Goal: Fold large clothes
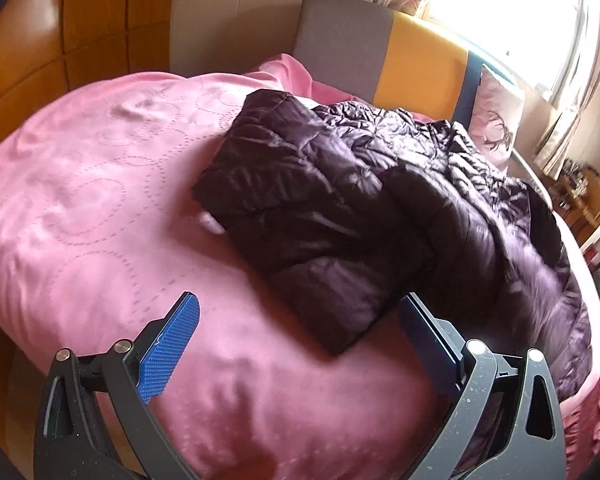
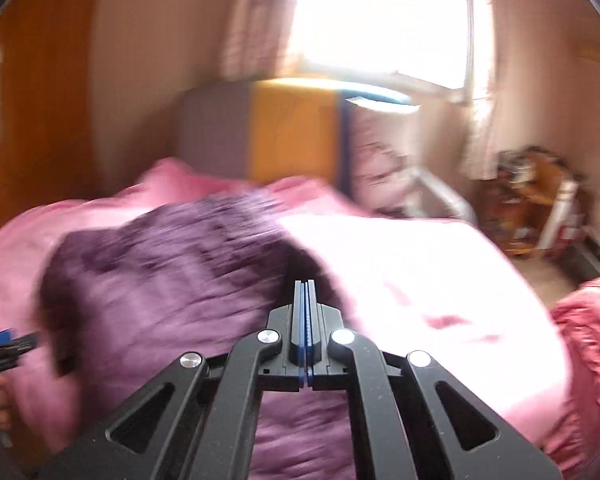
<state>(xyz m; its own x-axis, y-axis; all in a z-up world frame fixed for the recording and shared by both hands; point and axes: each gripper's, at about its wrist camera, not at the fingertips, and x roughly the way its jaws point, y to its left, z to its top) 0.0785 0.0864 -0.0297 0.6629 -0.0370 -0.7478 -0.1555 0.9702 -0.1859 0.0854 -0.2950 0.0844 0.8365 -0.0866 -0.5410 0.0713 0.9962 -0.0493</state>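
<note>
The dark purple quilted jacket (image 1: 340,216) lies on the pink bedspread, spread across the bed toward its right side. Its shiny, puffy fabric is stitched in panels and heavily crinkled in the part nearest the headboard. 1 section is folded over the rest, forming a roughly rectangular flap with a corner pointing toward the camera. A small white patch (possibly lining, too small to tell) shows at the flap's left edge. In the right wrist view the jacket (image 2: 172,280) is motion-blurred.

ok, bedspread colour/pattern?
Pink bedspread with dotted stitched circles; clearest in the left wrist view.
</note>
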